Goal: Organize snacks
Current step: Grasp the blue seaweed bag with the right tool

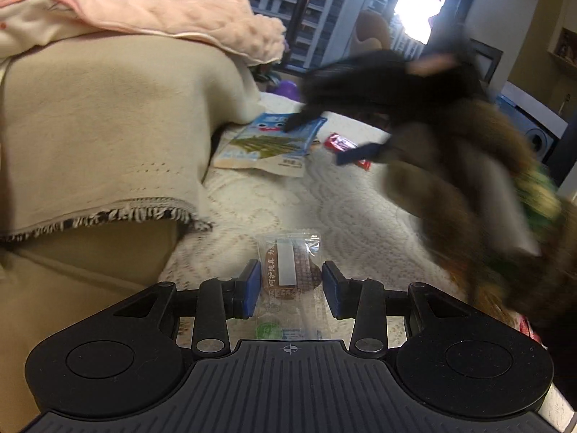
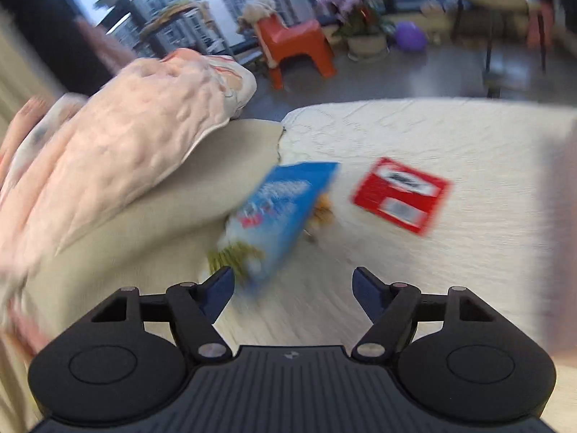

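Note:
In the left wrist view my left gripper (image 1: 291,285) is open, its blue pads on either side of a clear-wrapped brown pastry (image 1: 290,270) lying on the white lace cloth (image 1: 342,209); no pad touches it. A blue snack bag (image 1: 268,142) and a red packet (image 1: 339,142) lie farther back. My right gripper (image 1: 335,144) shows there blurred, above those two. In the right wrist view my right gripper (image 2: 294,288) is open and empty, above the cloth, with the blue bag (image 2: 281,213) just ahead left and the red packet (image 2: 400,195) ahead right.
A beige sofa arm (image 1: 101,137) draped with a pink blanket (image 1: 151,3) stands left of the snacks. A blurred furry sleeve (image 1: 468,180) and green packaging (image 1: 537,195) fill the right side. An orange stool (image 2: 292,47) and a flower pot (image 2: 364,41) stand beyond the cloth.

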### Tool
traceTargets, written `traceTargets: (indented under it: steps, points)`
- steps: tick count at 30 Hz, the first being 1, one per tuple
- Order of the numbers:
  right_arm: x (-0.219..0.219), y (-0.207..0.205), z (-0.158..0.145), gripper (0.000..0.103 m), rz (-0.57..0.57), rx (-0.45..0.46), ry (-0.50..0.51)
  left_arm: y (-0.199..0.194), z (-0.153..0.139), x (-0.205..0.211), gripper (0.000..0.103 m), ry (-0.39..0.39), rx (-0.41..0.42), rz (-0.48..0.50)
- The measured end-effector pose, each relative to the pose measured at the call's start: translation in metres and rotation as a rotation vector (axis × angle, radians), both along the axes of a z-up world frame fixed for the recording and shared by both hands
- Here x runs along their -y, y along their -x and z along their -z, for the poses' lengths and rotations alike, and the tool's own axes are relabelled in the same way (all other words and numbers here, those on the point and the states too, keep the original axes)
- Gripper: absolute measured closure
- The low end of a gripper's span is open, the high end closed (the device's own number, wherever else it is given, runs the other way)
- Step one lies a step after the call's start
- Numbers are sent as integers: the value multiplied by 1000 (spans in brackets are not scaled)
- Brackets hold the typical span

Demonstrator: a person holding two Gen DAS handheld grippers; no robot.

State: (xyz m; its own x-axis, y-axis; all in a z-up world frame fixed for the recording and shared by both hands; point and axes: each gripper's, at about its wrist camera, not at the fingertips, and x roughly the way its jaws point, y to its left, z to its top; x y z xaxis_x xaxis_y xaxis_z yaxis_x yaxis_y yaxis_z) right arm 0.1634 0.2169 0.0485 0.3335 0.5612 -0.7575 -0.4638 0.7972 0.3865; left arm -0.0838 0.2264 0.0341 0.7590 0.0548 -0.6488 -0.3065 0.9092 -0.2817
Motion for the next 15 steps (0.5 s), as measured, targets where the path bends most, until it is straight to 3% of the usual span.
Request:
traceTargets:
  steps: [1,4,5,6,10,15]
  points:
    - [-13,-7,6,30,16,-11,18,0,1,0,61,1,-3,-1]
    - [-26,-14,13,57,7,-40,30,4,2,-3,61,10,-8,0]
    - [-24,-12,11,71,-29,-52,20,4,2,-4,61,15,-5,0]
    - [-19,-10,7,76,-52,-58,5,3,3,-4,61,19,-5,-1]
    - [23,3,-18,84,-73,-61,-48,-2,3,4,61,39,-2,25]
    - [98,36,-46,89,-65,0,-22,-8,-1,22,61,41,-5,92]
